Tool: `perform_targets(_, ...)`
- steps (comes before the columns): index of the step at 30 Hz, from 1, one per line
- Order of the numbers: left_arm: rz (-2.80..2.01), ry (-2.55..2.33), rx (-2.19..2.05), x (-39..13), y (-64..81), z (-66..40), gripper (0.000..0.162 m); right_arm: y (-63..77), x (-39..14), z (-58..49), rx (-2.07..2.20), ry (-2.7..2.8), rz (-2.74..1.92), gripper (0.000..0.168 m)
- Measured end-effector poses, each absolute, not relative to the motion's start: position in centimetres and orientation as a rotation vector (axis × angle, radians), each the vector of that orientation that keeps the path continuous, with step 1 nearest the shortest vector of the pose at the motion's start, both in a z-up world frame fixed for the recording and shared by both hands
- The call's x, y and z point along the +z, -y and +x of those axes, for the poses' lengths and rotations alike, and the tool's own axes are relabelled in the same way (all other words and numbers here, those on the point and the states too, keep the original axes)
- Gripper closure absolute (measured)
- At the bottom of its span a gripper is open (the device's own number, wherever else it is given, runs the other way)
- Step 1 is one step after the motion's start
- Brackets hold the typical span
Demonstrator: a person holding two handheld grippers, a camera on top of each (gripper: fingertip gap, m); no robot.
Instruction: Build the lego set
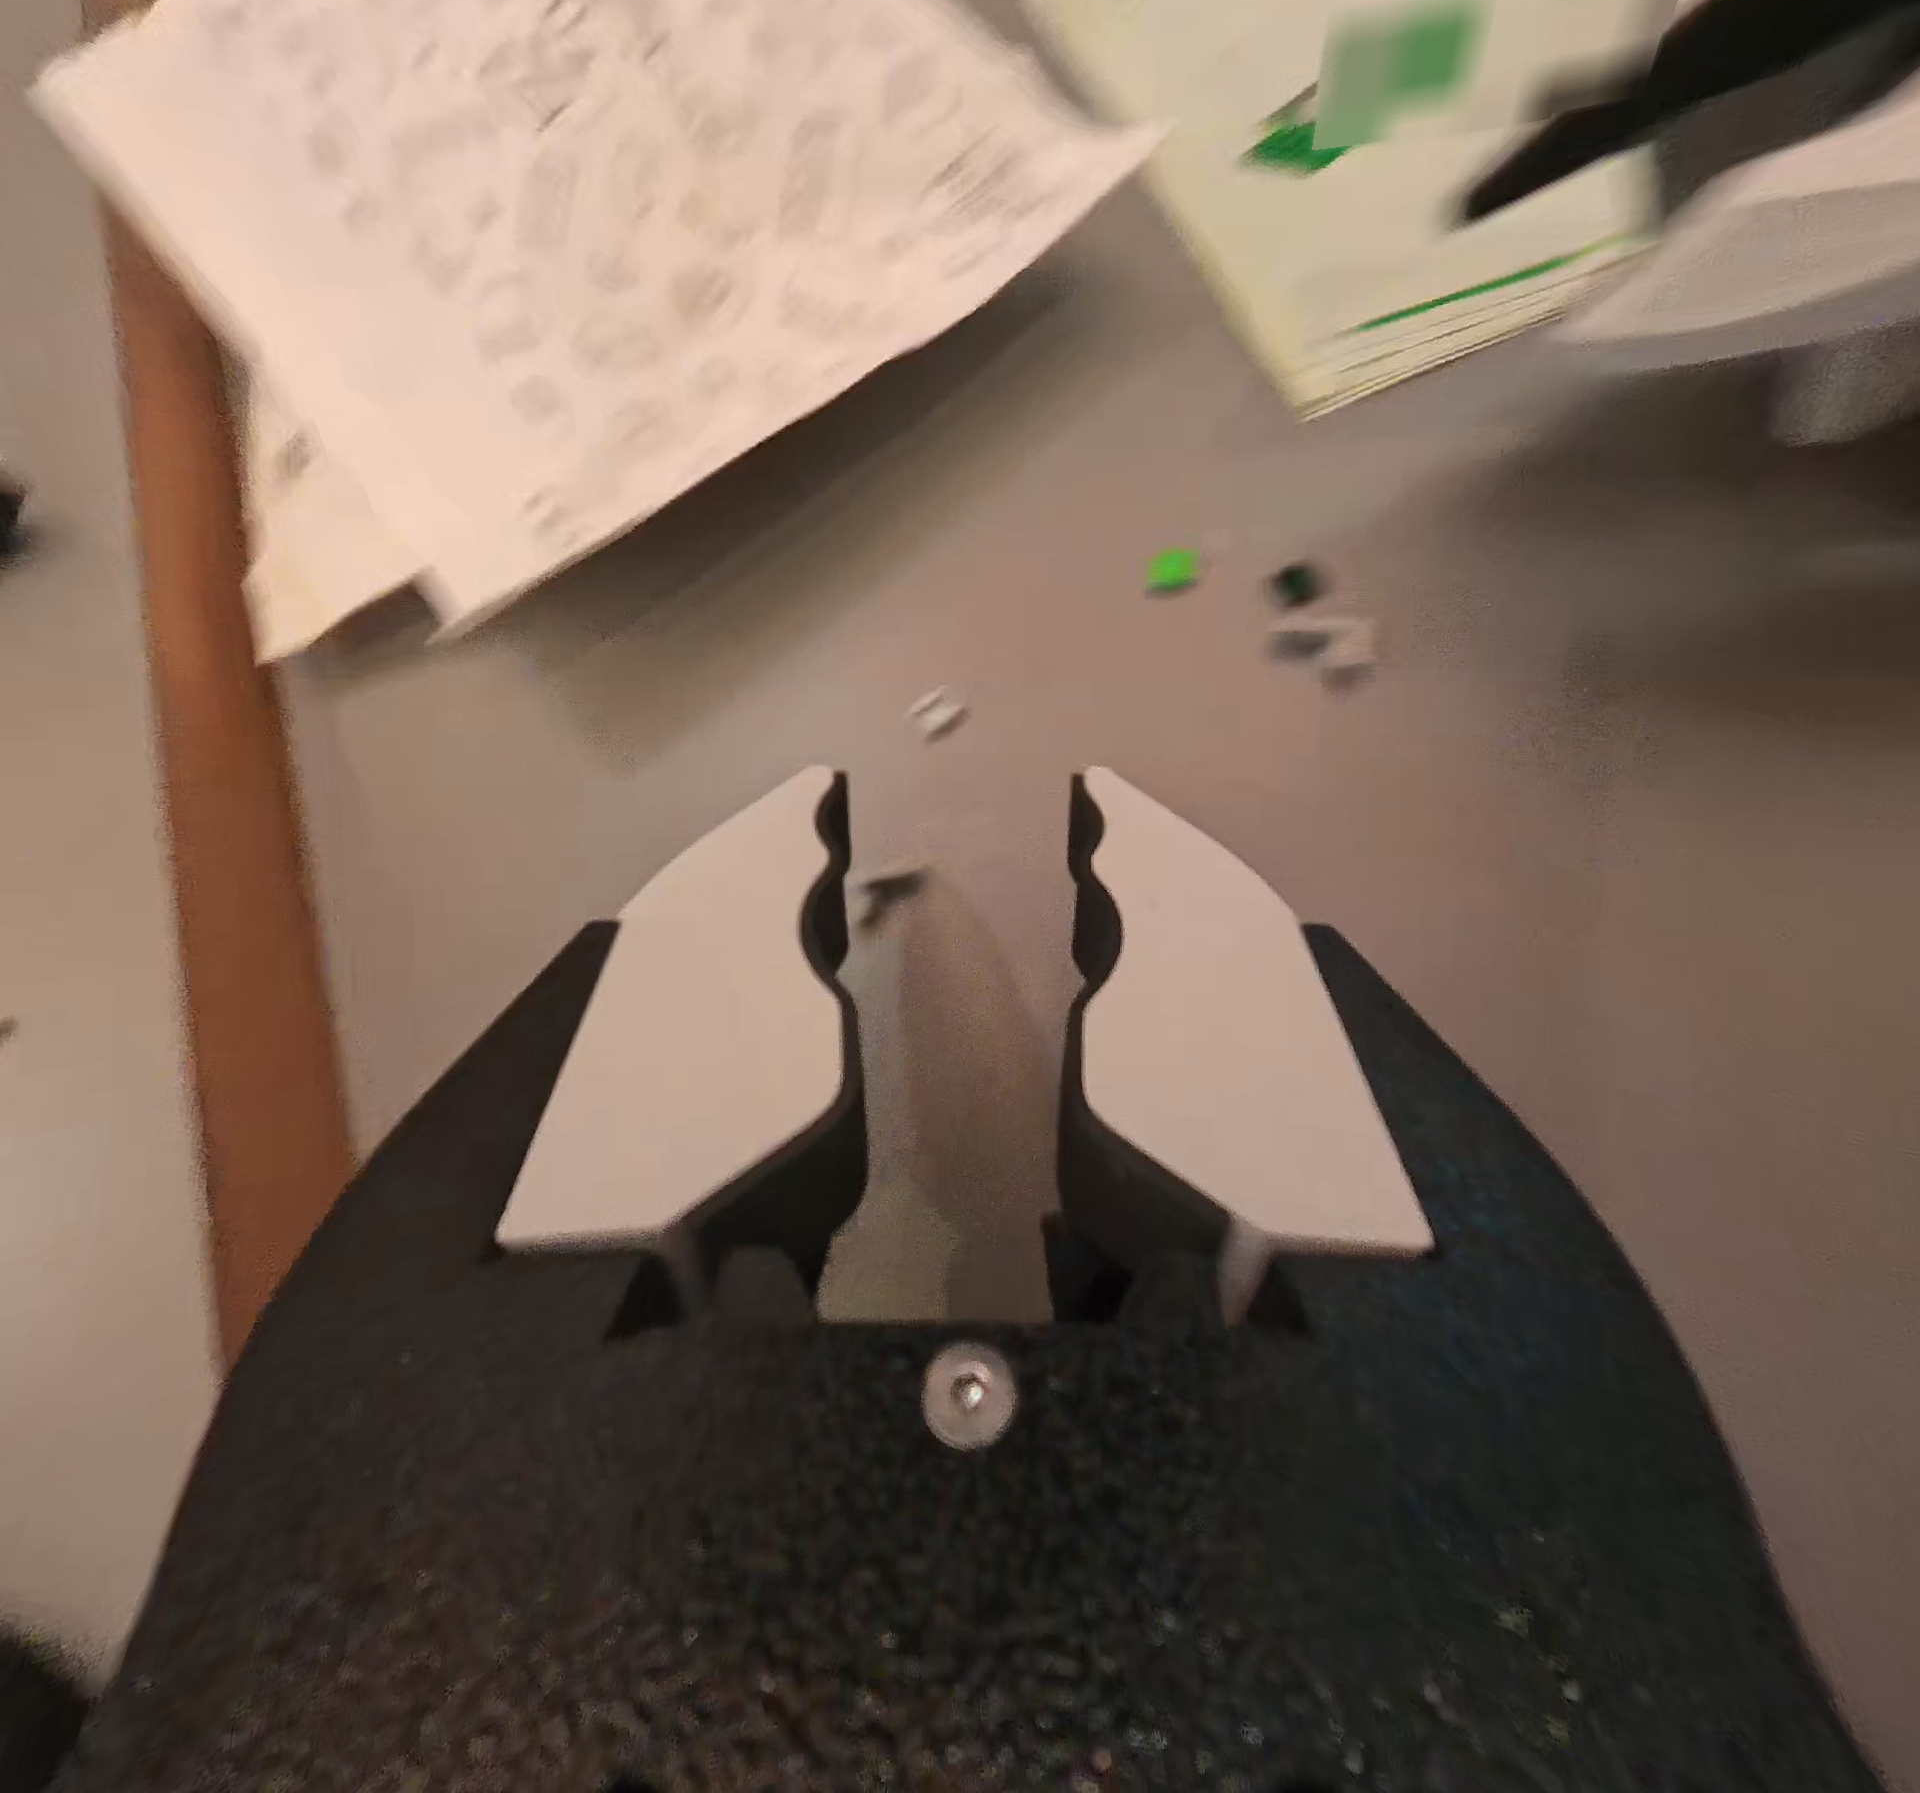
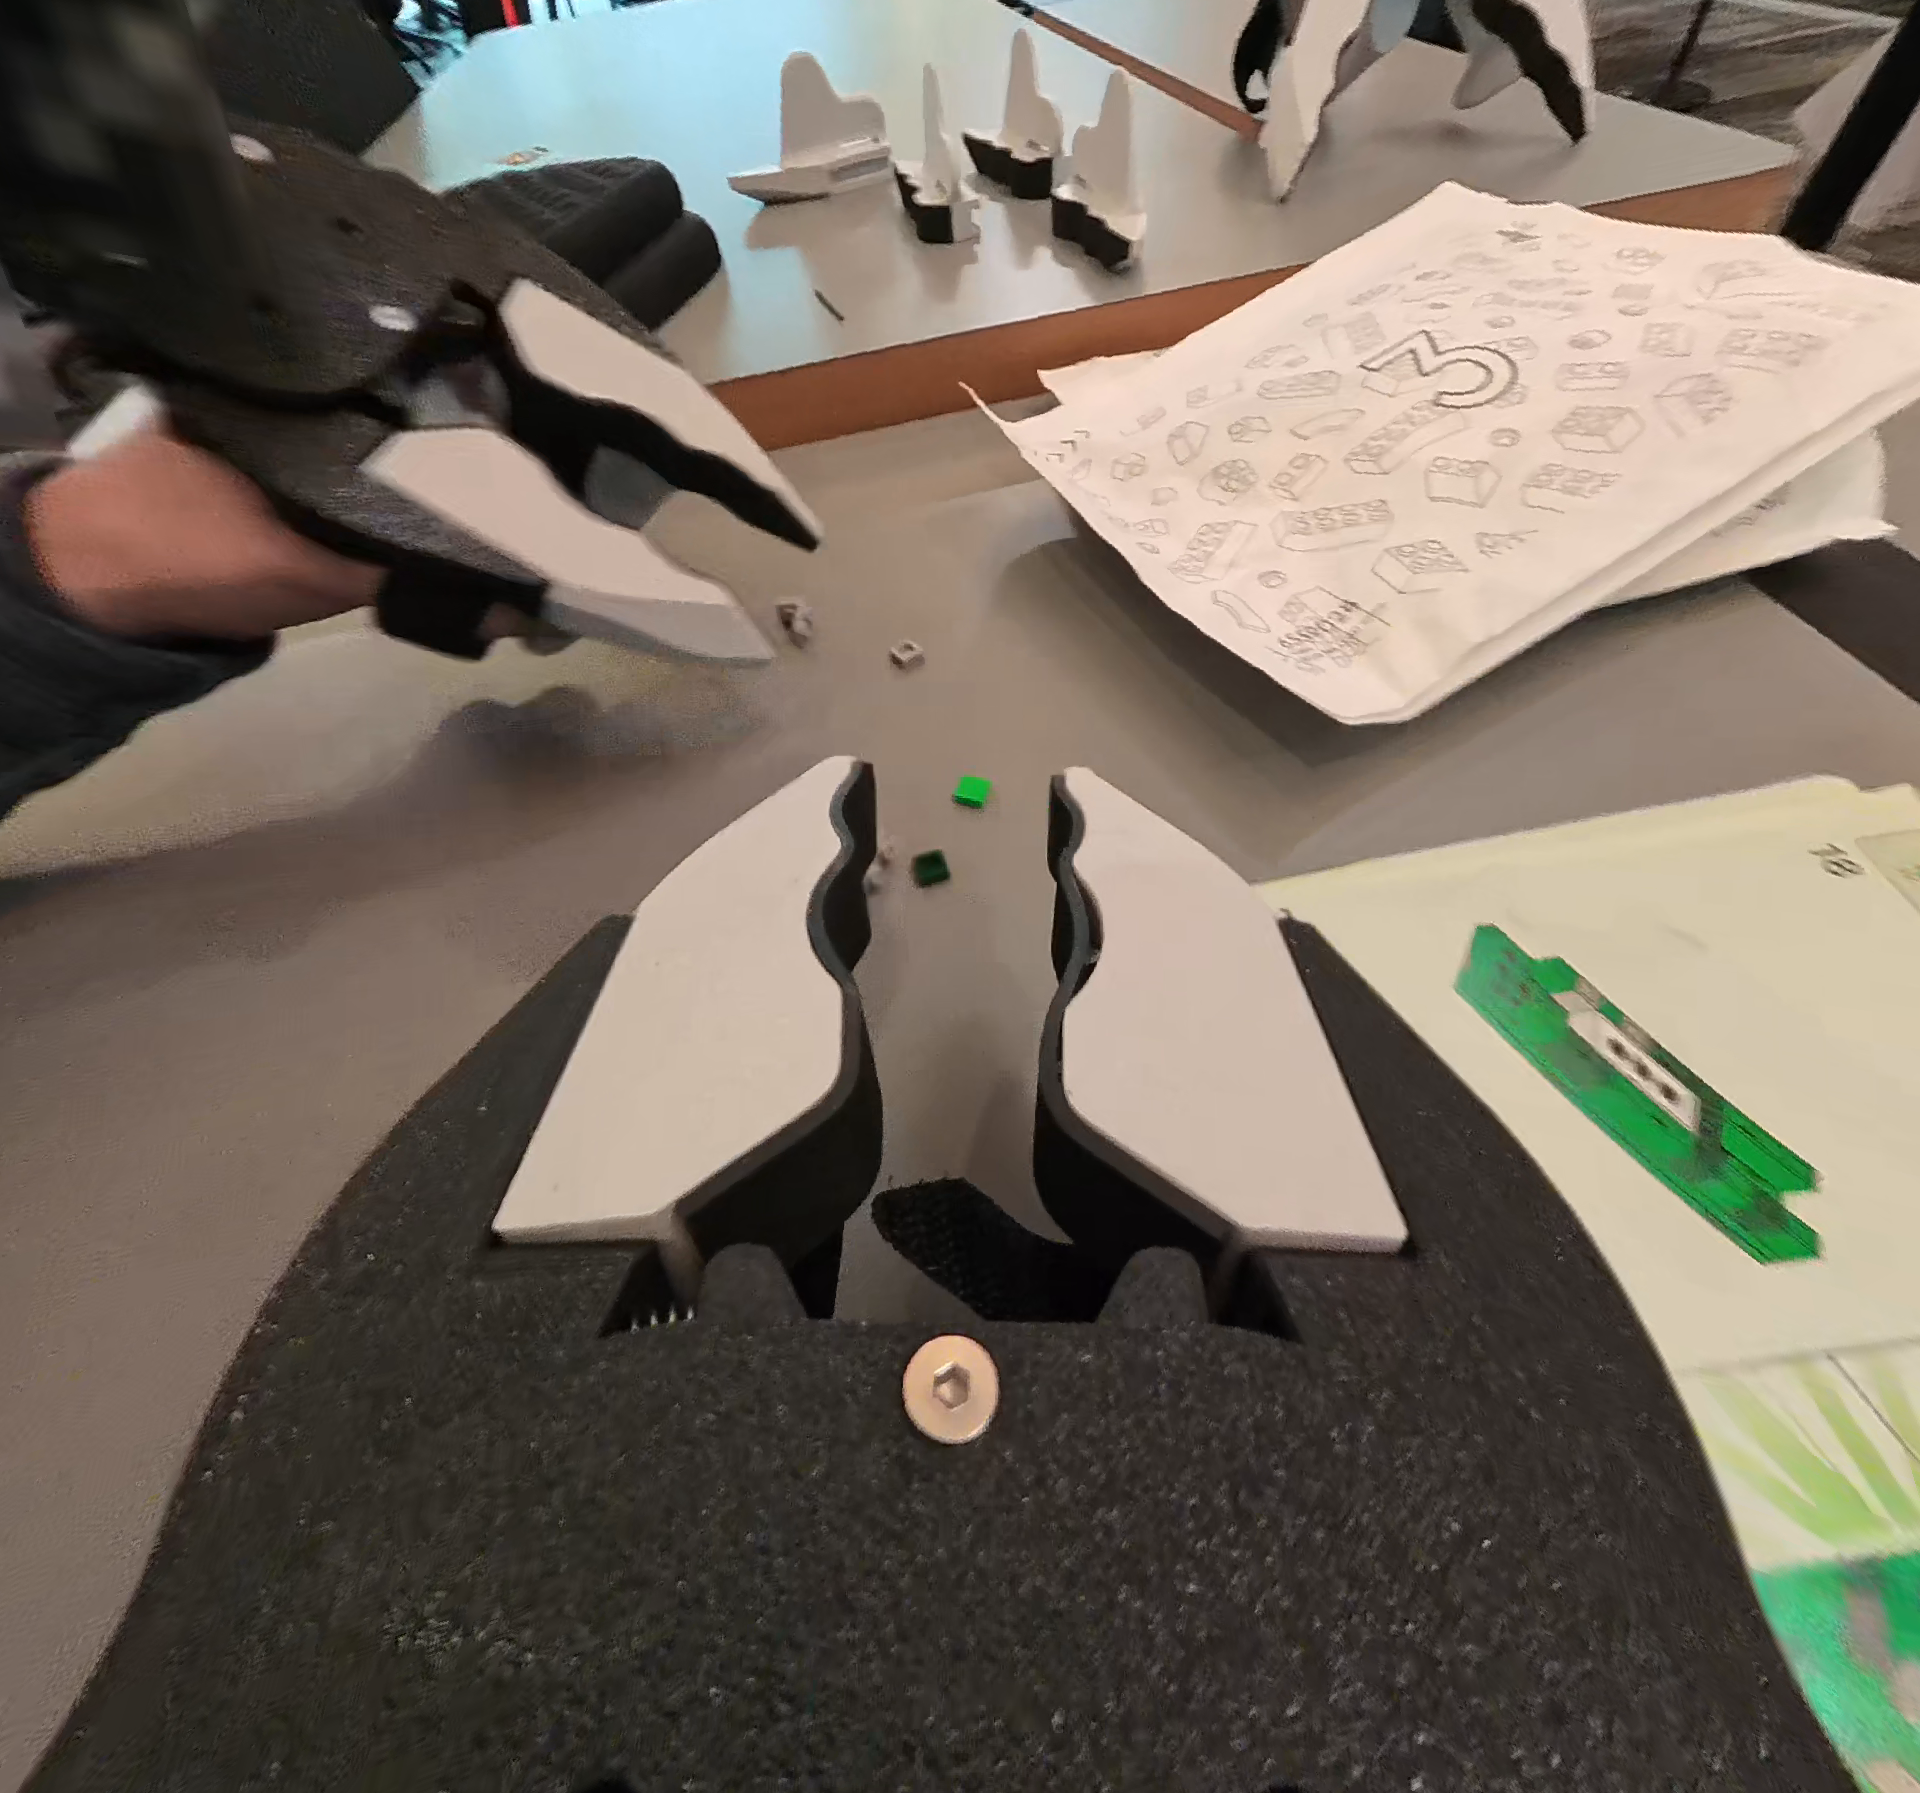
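Green bricks are lying loose on the grey table [image 2: 312, 912] at the centre of the right wrist view: a light green brick [image 2: 972, 789] and, just below it, a dark green brick [image 2: 930, 867], both showing in the gap ahead of the right tool [image 2: 961, 787]. That tool is standing open with its fingers apart, gripping nothing. A small grey piece [image 2: 884, 863] is sitting just beside its left finger [image 2: 727, 995]. Two more grey pieces [image 2: 907, 654] are lying higher in the frame, near the tips of the left tool [image 2: 795, 590], which is coming in from the left edge in a person's hand [image 2: 177, 548]. Its fingers are spread and nothing is between them.

At the lower right of that view a green plate assembly [image 2: 1631, 1078] is resting on a pale booklet [image 2: 1558, 912]. At the upper right a white paper bag [image 2: 1455, 455] printed with brick outlines is lying on the table. On a second table [image 2: 623, 81] at the top, spare white fingers [image 2: 935, 154] are standing upright, with another tool [image 2: 1423, 50] to their right.

The left wrist view is badly blurred. The left tool [image 1: 958, 782] is open and empty there too, with a grey piece [image 1: 883, 896] showing beside its left finger [image 1: 727, 1016] and another [image 1: 938, 710] just above the tips. The light green brick [image 1: 1172, 570] and dark green brick [image 1: 1294, 585] are showing right of centre, the bag [image 1: 582, 216] at the upper left and the booklet [image 1: 1351, 216] at the upper right.
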State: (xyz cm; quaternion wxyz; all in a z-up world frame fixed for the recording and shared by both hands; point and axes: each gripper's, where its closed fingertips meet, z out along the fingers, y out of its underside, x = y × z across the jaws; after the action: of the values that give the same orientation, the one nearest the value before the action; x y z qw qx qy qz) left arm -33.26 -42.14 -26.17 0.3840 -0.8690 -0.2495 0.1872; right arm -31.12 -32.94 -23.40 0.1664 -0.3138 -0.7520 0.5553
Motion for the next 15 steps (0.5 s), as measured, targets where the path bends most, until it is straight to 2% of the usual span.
perform_targets(7,-2.349,0.442,0.304,-28.5,36.0,-29.9,0.126,31.0,-23.0,-31.7,1.626,2.084,-0.973,0.138)
perform_targets(13,-2.351,0.427,0.236,-28.9,35.5,-30.0,0.137,31.0,-23.2,-31.7,1.62,2.093,-0.974,0.138)
perform_targets(15,-2.347,0.397,0.23,-28.9,35.4,-29.9,0.146,31.1,-23.3,-31.7,1.614,2.102,-0.969,0.138)
